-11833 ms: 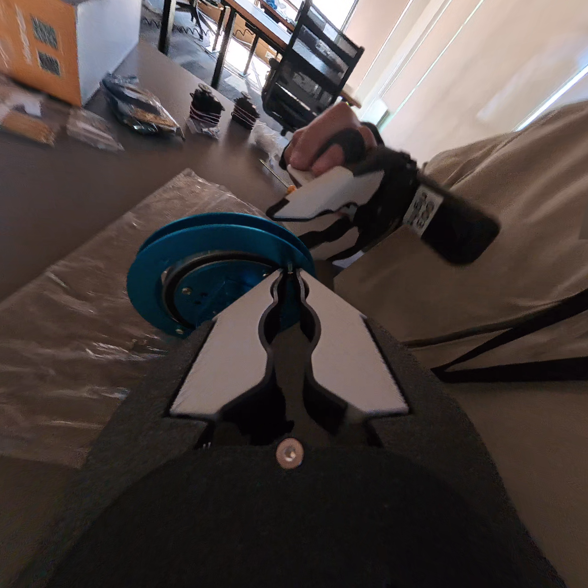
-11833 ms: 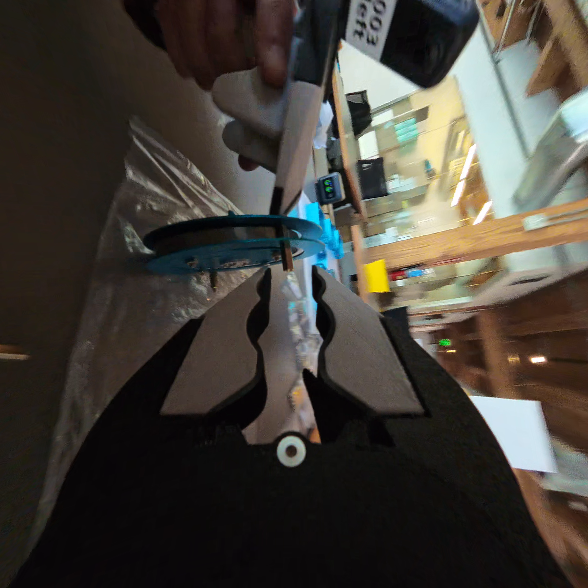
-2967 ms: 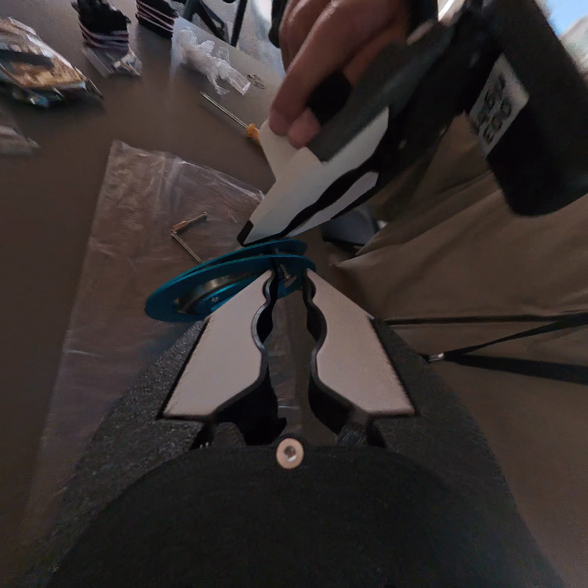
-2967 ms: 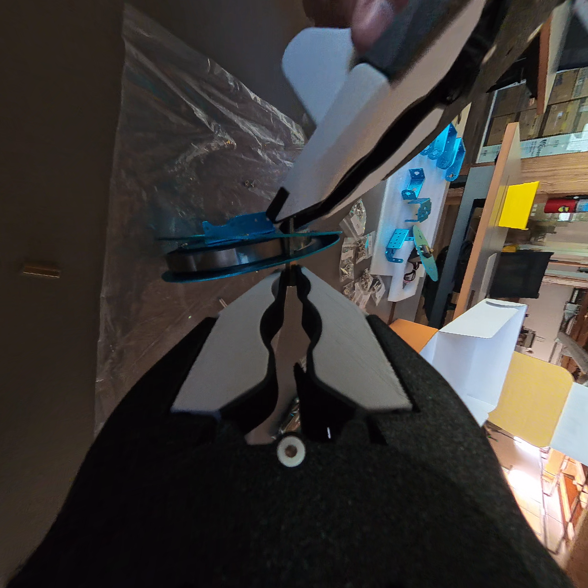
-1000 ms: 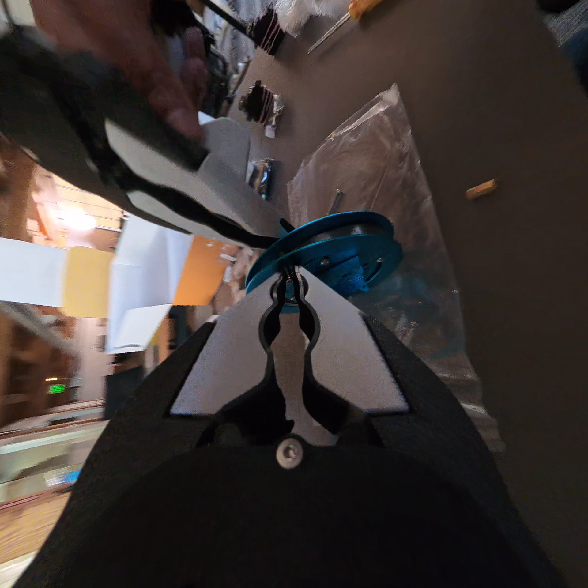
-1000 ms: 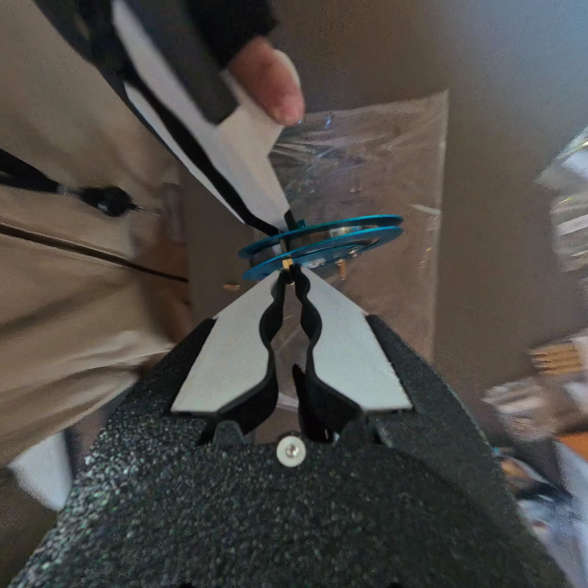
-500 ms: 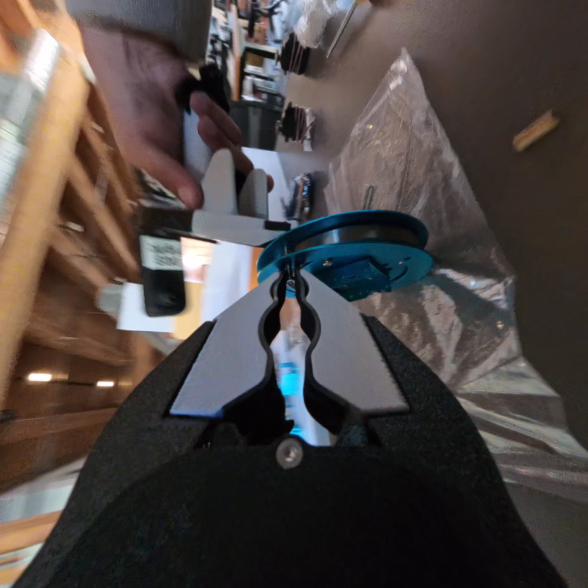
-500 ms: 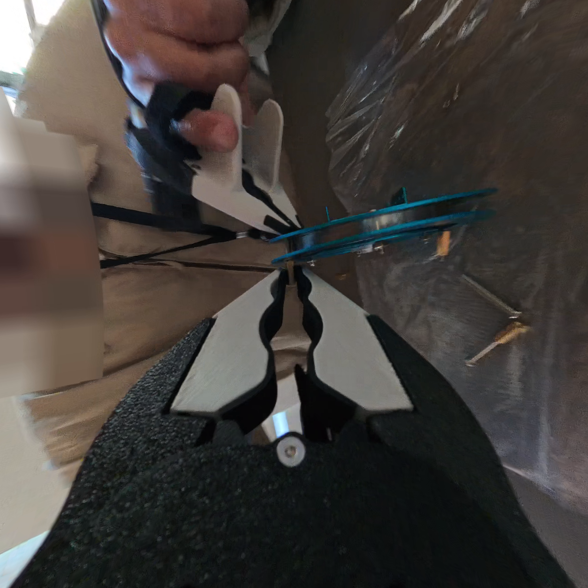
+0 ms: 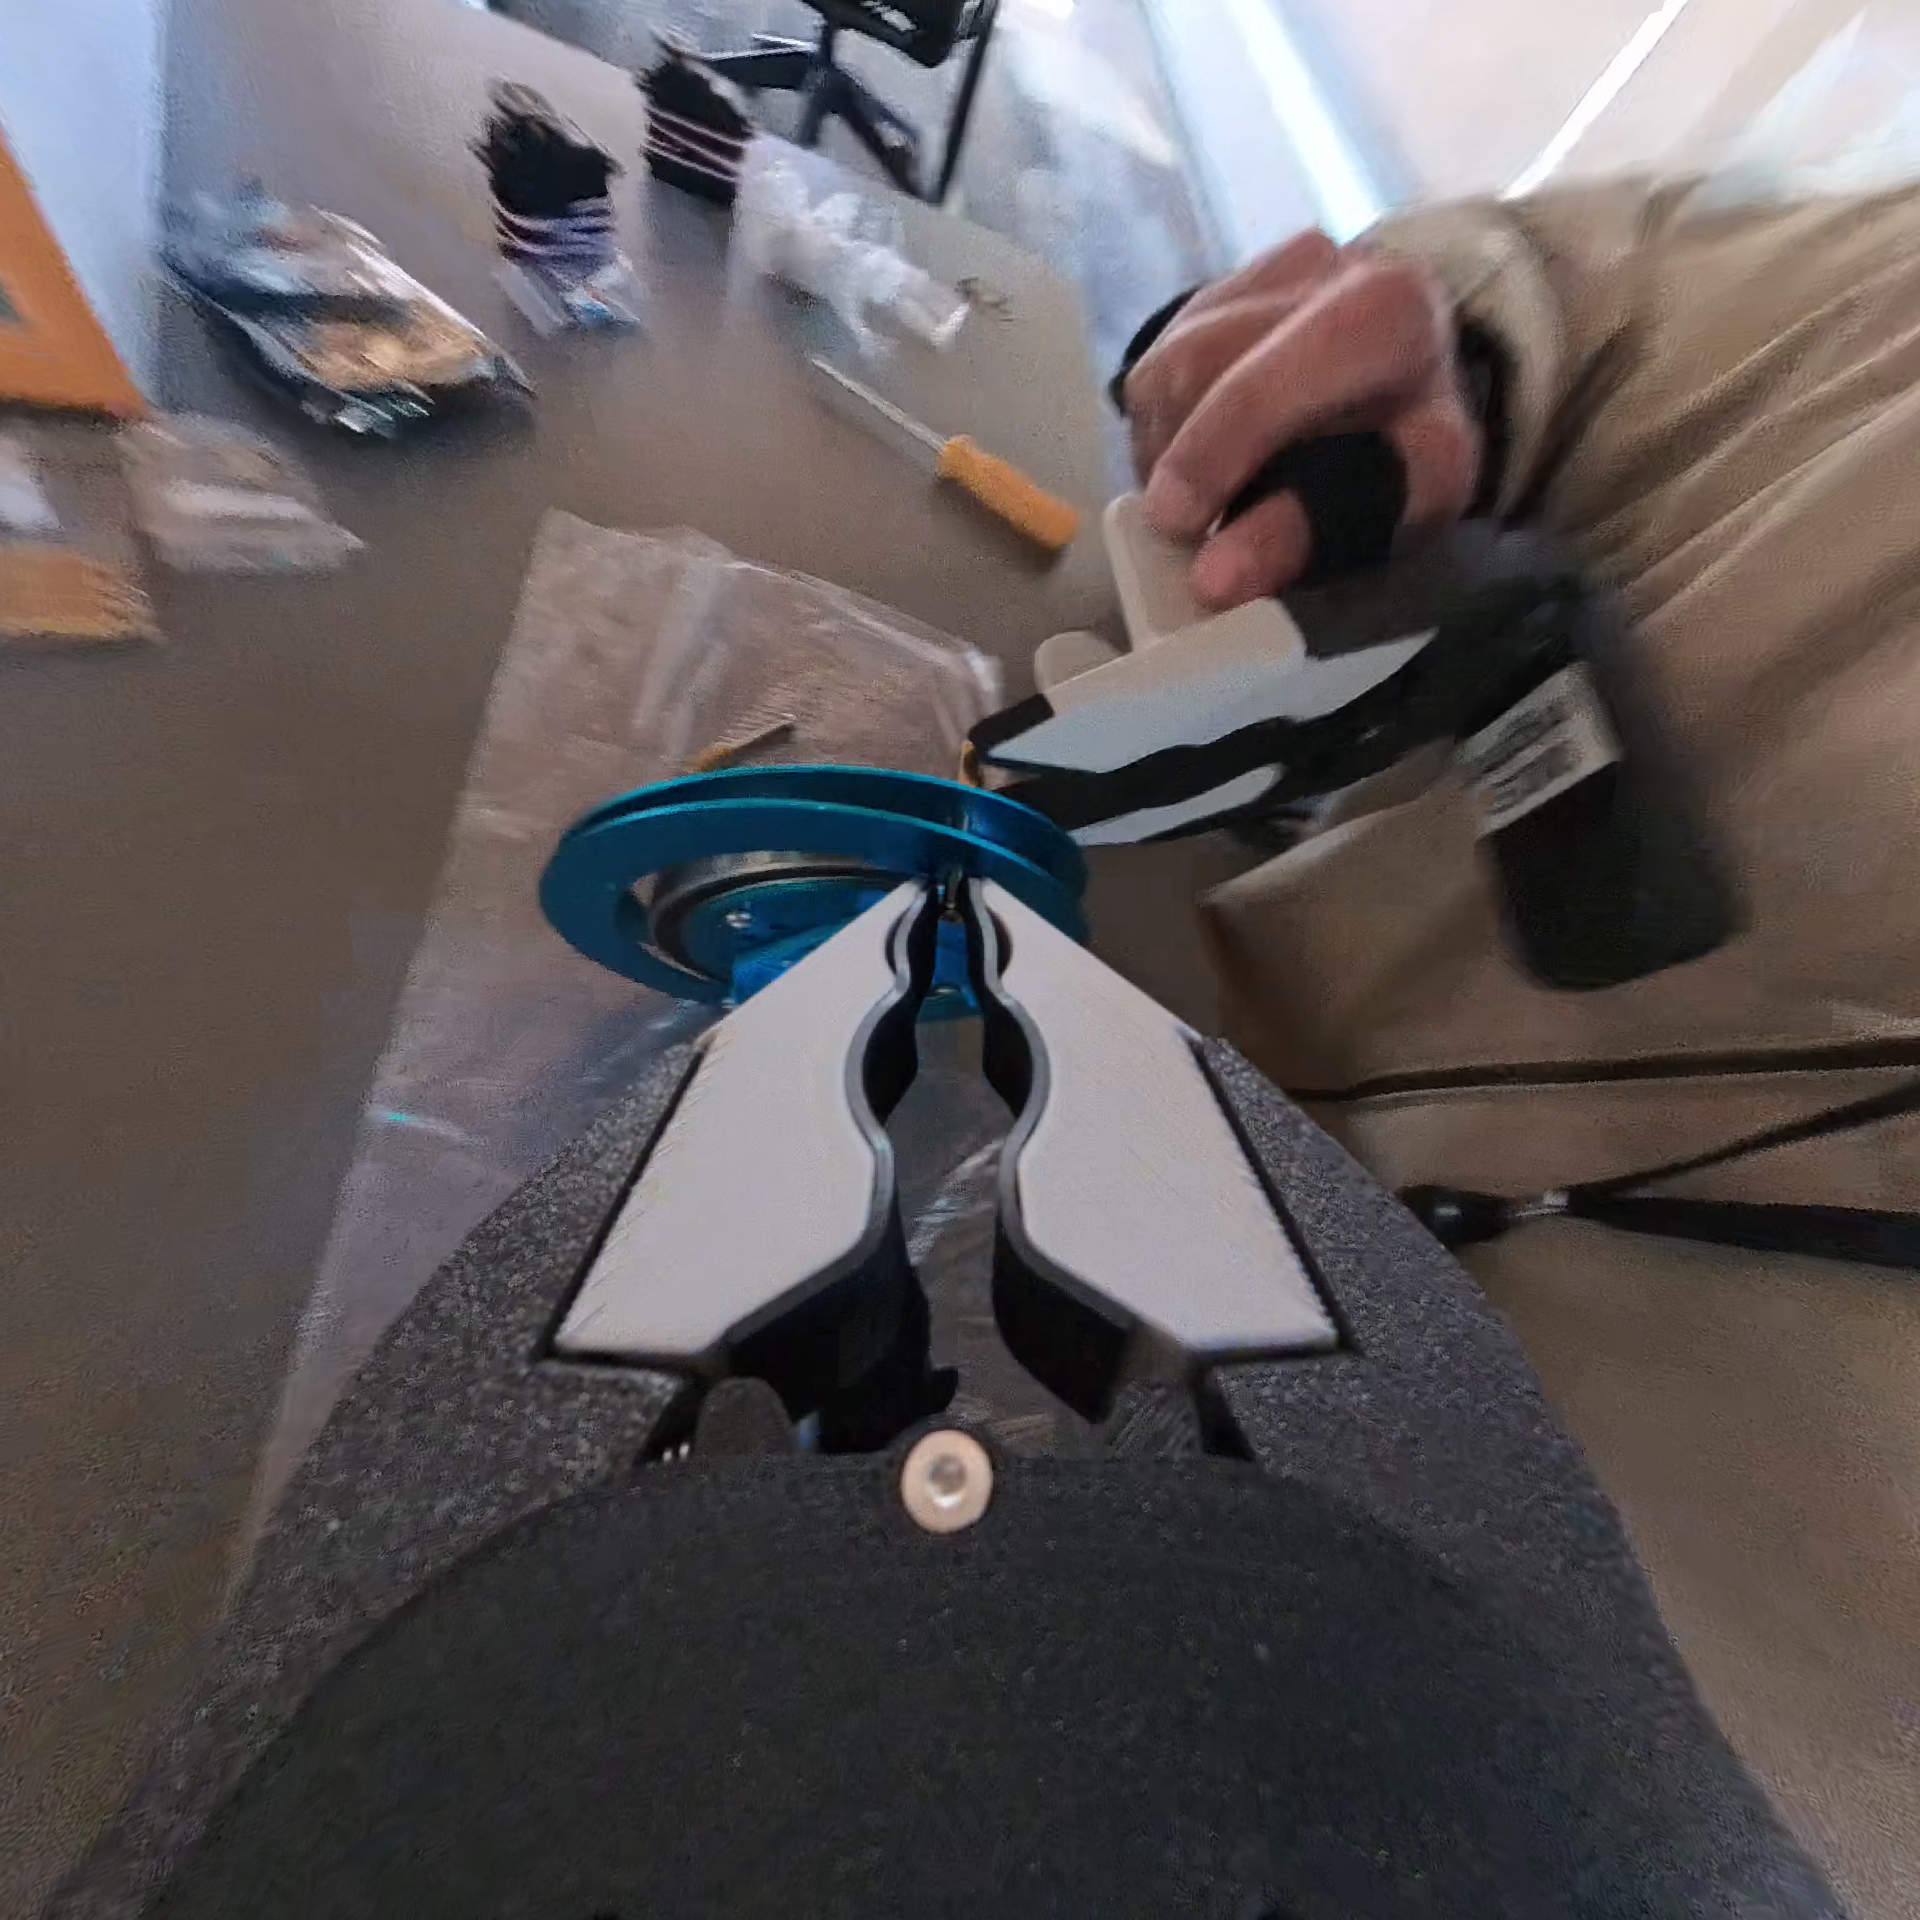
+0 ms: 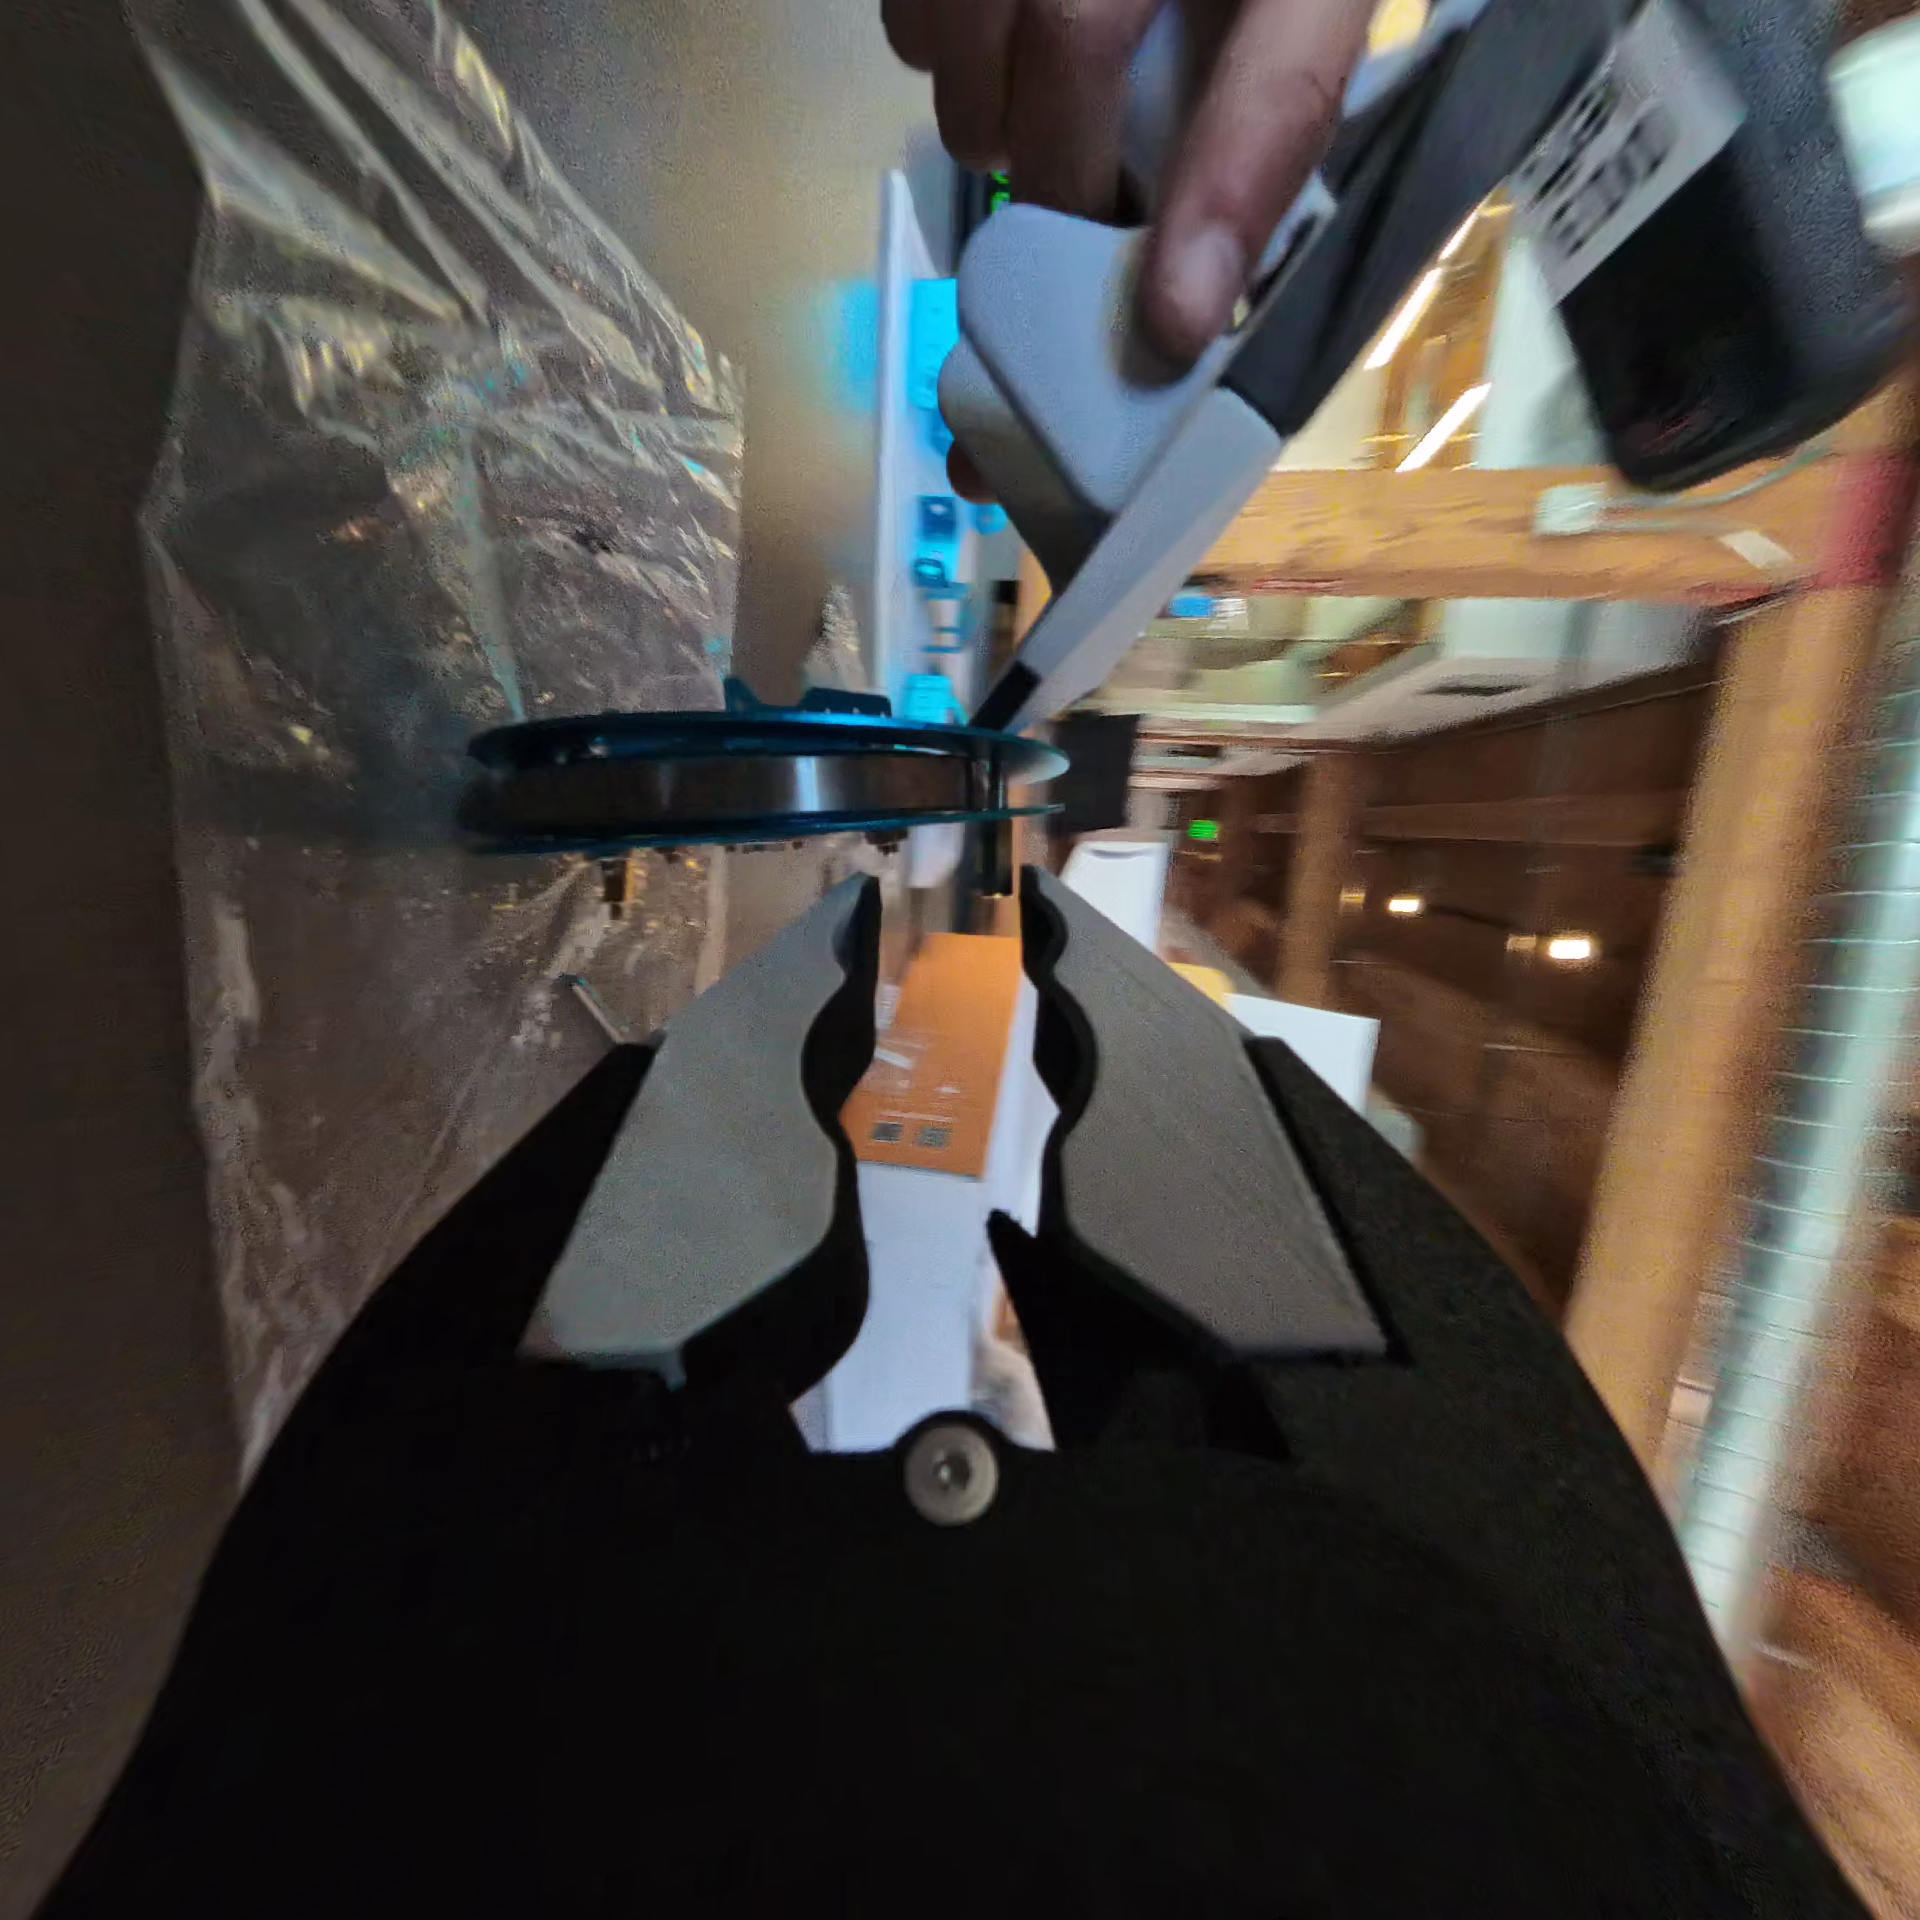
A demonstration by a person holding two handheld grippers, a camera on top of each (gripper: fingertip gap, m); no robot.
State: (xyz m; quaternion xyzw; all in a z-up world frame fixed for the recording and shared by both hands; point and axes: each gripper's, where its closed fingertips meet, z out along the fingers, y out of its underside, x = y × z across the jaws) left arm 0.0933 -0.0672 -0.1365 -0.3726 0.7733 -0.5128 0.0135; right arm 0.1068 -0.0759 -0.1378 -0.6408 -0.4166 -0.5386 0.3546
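A blue two-disc assembly (image 9: 727, 821) with a metal ring between the plates is held above a clear plastic bag (image 9: 675, 644). My left gripper (image 9: 948, 899) is shut on a small post at the near rim of the assembly. My right gripper (image 10: 951, 883) is open; its tips stand just below the assembly (image 10: 727, 779), with a short post (image 10: 992, 862) beside the right fingertip. In the left wrist view the right gripper (image 9: 997, 758) points at the rim from the right. In the right wrist view the left gripper (image 10: 1003, 707) meets the rim from above.
On the brown table (image 9: 208, 831) lie an orange-handled screwdriver (image 9: 997, 488), a loose screw (image 9: 743, 743) on the bag, dark packets (image 9: 332, 322), black bundles (image 9: 551, 197) and an orange box (image 9: 42, 312). A person's tan clothing (image 9: 1558, 1039) fills the right. A white sheet with blue parts (image 10: 914, 520) lies farther off. My two grippers' fingertips are within a few centimetres of each other.
My right gripper, shut on the post at the rim half a second ago, has opened. Both views have swung round with the assembly; my left gripper stays shut on it.
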